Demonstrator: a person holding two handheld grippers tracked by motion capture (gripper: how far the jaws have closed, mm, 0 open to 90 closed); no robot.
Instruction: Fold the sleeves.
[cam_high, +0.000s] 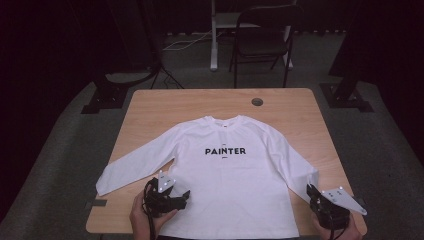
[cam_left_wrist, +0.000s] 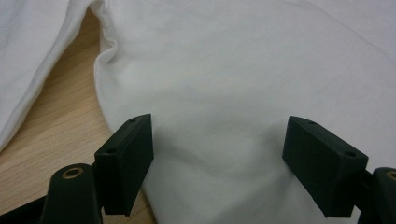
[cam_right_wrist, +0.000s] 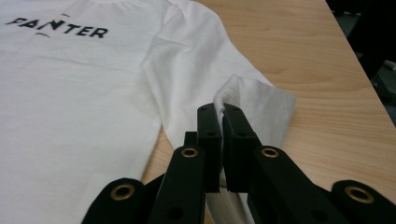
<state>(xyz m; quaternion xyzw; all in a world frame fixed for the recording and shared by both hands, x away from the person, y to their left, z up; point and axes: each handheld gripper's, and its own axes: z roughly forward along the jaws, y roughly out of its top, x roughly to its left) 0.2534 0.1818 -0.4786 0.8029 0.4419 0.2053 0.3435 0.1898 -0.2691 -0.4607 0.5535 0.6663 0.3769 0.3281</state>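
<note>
A wooden table (cam_high: 150, 107) carries a white long-sleeved shirt (cam_high: 230, 175) laid flat on its front side up, the collar pointing away from the person and the black word PAINTER across the chest. Both sleeves are spread outward and down toward the near corners, and the hem lies at the near edge of the table between the person's two hands.

The right sleeve (cam_right_wrist: 201, 70) runs down to the right gripper (cam_high: 314, 194) at the near right corner. In the right gripper view its jaws are pressed together on the cuff (cam_right_wrist: 254, 100) of that sleeve, with only a thin fold of white cloth between them; the cuff end is lifted and folded over, standing up just above the jaw tips (cam_right_wrist: 223, 112) while the rest of the sleeve lies on the wood.

The left gripper (cam_high: 184, 196) sits low at the near left part of the shirt, held by the person's left hand (cam_high: 142, 217). In the left gripper view its jaws stand wide apart (cam_left_wrist: 217, 154), straddling the body of the shirt near its side edge, where the left sleeve (cam_left_wrist: 32, 60) branches off. Cloth lies between the jaws, but the pads do not press on it; whether they touch the cloth beneath cannot be told.
</note>
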